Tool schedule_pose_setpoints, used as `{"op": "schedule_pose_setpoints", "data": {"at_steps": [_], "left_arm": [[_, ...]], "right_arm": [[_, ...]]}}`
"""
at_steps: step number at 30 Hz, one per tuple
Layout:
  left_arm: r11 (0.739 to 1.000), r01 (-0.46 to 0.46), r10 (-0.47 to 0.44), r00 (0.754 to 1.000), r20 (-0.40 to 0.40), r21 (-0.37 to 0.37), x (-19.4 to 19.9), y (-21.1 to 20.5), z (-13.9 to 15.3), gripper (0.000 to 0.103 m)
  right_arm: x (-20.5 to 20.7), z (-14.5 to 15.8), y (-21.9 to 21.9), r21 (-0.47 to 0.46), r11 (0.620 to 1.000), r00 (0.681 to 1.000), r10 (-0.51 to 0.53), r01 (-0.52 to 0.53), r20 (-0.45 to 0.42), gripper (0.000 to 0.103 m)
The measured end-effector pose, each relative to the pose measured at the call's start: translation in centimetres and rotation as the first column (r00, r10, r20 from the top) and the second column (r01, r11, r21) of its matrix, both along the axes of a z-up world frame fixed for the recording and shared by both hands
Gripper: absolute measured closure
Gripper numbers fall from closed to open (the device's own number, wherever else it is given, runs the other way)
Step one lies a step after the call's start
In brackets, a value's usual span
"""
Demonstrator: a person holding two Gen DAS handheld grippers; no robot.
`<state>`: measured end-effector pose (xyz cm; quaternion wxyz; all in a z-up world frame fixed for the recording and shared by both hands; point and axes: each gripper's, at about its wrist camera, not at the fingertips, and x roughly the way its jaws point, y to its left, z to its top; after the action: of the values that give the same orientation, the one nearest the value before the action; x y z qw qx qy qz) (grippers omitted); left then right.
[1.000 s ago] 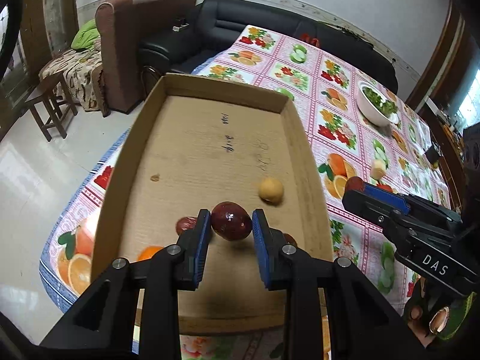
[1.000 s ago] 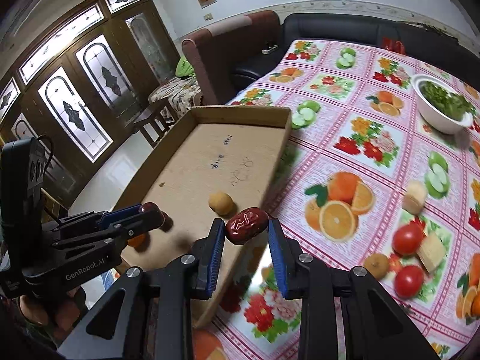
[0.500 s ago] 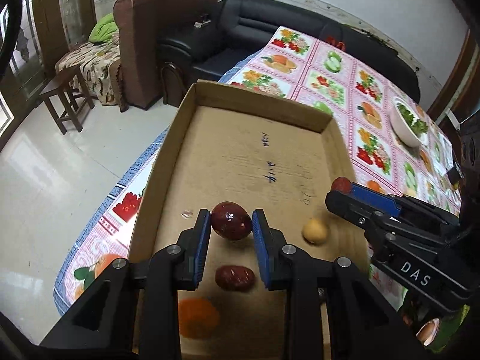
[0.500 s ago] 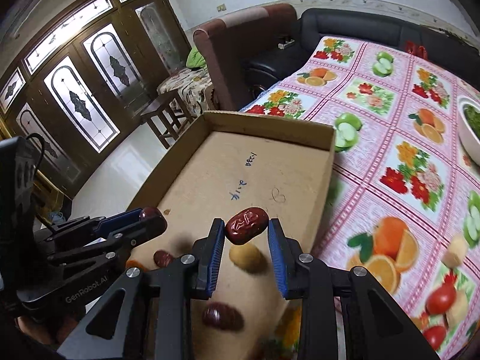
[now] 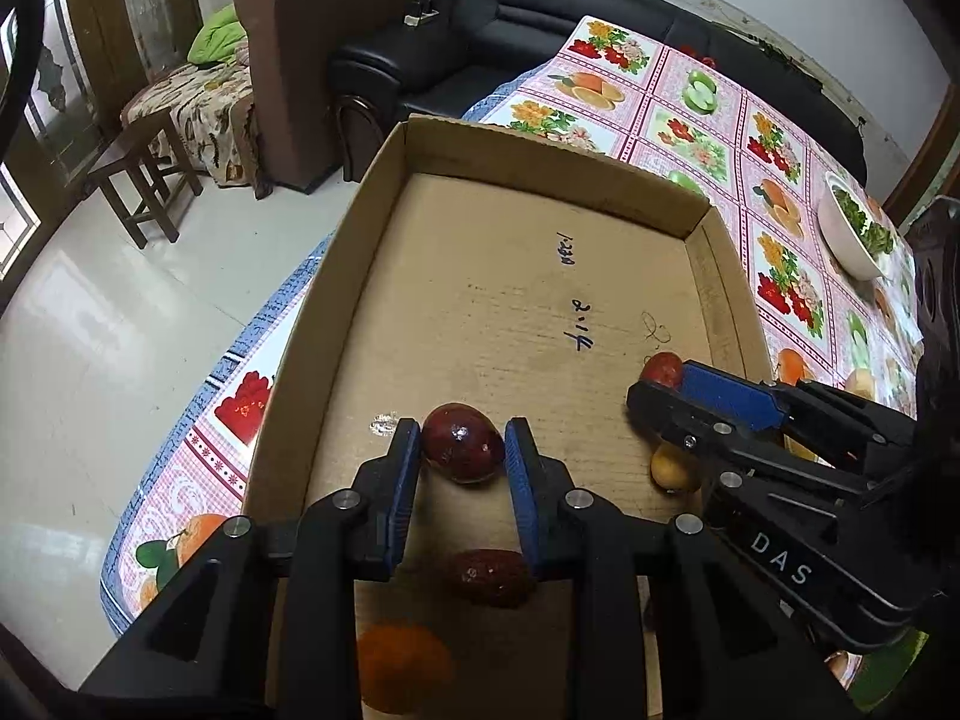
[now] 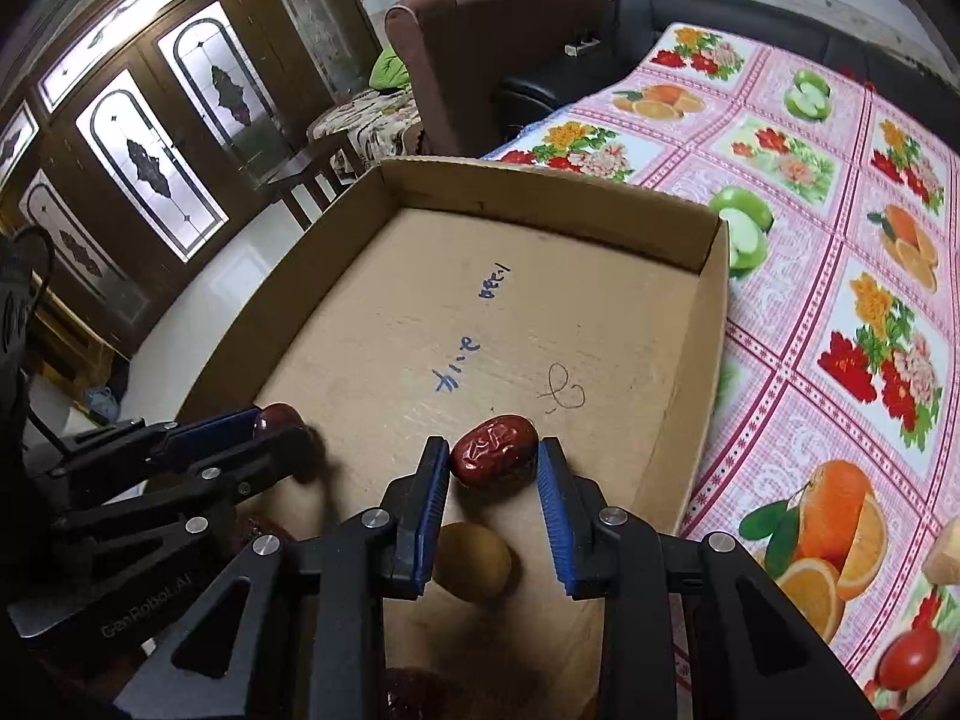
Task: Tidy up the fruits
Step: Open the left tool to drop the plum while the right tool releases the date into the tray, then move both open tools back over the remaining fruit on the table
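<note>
1. The left gripper point(image 5: 462, 456) hangs over a shallow cardboard box point(image 5: 384, 180), its blue pads clamped narrow on a smooth dark-red jujube point(image 5: 462, 443)
2. The right gripper point(image 6: 493, 468) hangs over the same box nearer its right wall, jaws pinched on a wrinkled red date point(image 6: 495, 450)
3. White lettering on the right gripper's black body reads "DAS" in the left wrist view; the left gripper's body reads "GenRobot.AI" in the right wrist view
4. Blue pen marks run across the box floor; a few strokes look like digits and a looped scribble, but none can be read with certainty
5. Loose on the box floor lie another dark date point(image 5: 489, 577), a small orange fruit point(image 5: 402, 666) and a yellowish round fruit point(image 6: 474, 561)
6. The box rests on a pink tablecloth point(image 6: 840, 312) printed with oranges, apples and flowers; a white bowl of greens point(image 5: 855, 234) stands well apart at the far right
</note>
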<state>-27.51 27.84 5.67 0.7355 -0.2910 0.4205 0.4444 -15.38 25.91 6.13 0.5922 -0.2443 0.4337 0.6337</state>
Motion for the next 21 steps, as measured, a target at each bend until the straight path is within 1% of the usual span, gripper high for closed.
{"op": "schedule_pose_setpoints", "data": {"at_steps": [2, 4, 5, 6, 12, 16, 21], "left_arm": [[1.0, -0.008, 0.008, 1.0, 0.02, -0.017, -0.3, 0.2, 0.0, 0.076], [0.999, -0.014, 0.015, 0.999, 0.041, -0.033, -0.6, 0.2, 0.1, 0.071], [0.999, -0.018, 0.019, 0.999, 0.048, -0.028, -0.8, 0.1, 0.4, 0.066], [1.0, -0.023, 0.024, 0.999, 0.048, -0.019, -0.9, -0.1, 0.6, 0.064], [1.0, -0.015, 0.013, 0.998, 0.062, 0.028, -0.8, -1.4, 2.0, 0.064], [1.0, 0.0, -0.002, 0.998, 0.067, 0.031, -0.5, -2.4, 2.4, 0.064], [0.999, 0.021, -0.023, 0.997, 0.07, 0.031, 0.1, -3.9, 2.6, 0.064]], "right_arm": [[0.0, 0.1, -0.1, 0.0, 1.0, 1.0, -0.001, 0.001, -0.002, 0.071], [0.2, 0.3, -0.4, 0.001, 1.0, 1.0, -0.008, 0.008, 0.002, 0.07], [0.3, 0.5, -0.6, 0.004, 1.0, 1.0, -0.011, 0.011, 0.001, 0.068], [0.4, 0.7, -0.8, 0.011, 1.0, 1.0, -0.013, 0.014, -0.002, 0.064], [1.4, 3.1, -3.4, 0.068, 0.996, 0.999, -0.051, 0.052, -0.018, 0.063], [2.1, 4.2, -5.7, 0.091, 0.993, 0.997, -0.072, 0.075, -0.028, 0.063], [3.1, 4.7, -8.7, 0.098, 0.99, 0.994, -0.102, 0.105, -0.036, 0.063]]}}
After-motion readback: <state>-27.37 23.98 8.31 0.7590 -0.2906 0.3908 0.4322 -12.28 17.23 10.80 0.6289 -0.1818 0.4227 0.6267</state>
